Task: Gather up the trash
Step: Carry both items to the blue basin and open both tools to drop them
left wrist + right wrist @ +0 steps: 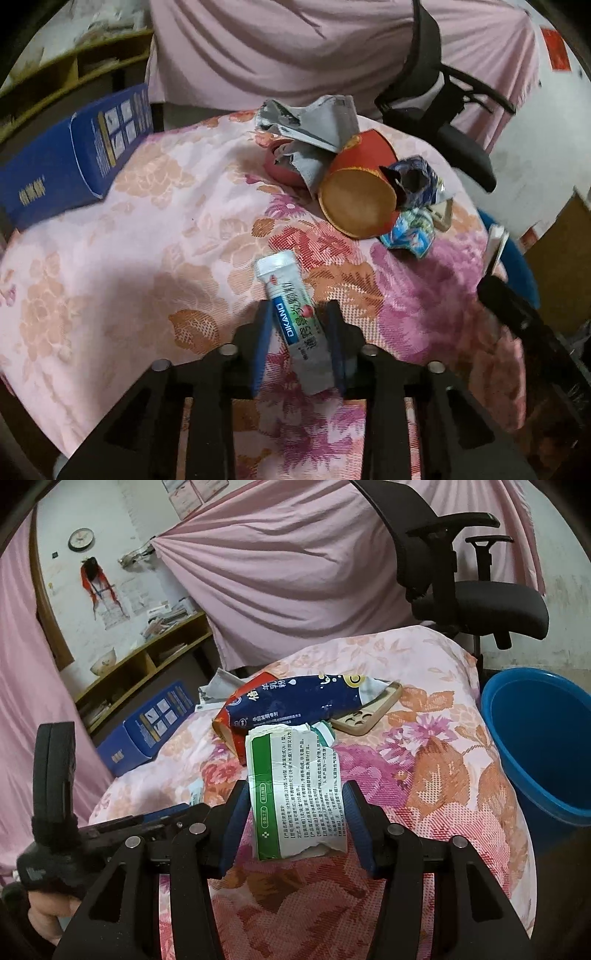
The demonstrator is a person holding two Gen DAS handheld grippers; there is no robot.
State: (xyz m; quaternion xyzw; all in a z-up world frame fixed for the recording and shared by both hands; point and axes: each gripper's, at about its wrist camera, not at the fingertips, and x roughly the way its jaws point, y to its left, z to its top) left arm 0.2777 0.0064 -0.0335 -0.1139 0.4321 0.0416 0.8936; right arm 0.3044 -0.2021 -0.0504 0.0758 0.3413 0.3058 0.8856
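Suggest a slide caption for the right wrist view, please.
Right gripper straddles a green-and-white carton, blue bin alongside.

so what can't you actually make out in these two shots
- Left wrist view: the white tube lies between the left tool's fingers; contact is unclear, and its near end is hidden by the tool.
- Right wrist view: the green-and-white packet sits between the right tool's fingers; whether they pinch it is unclear.
- Right wrist view: the blue bucket is cut off by the frame edge; its bottom is unseen.
- Right wrist view: the red container is mostly hidden under the navy pouch.
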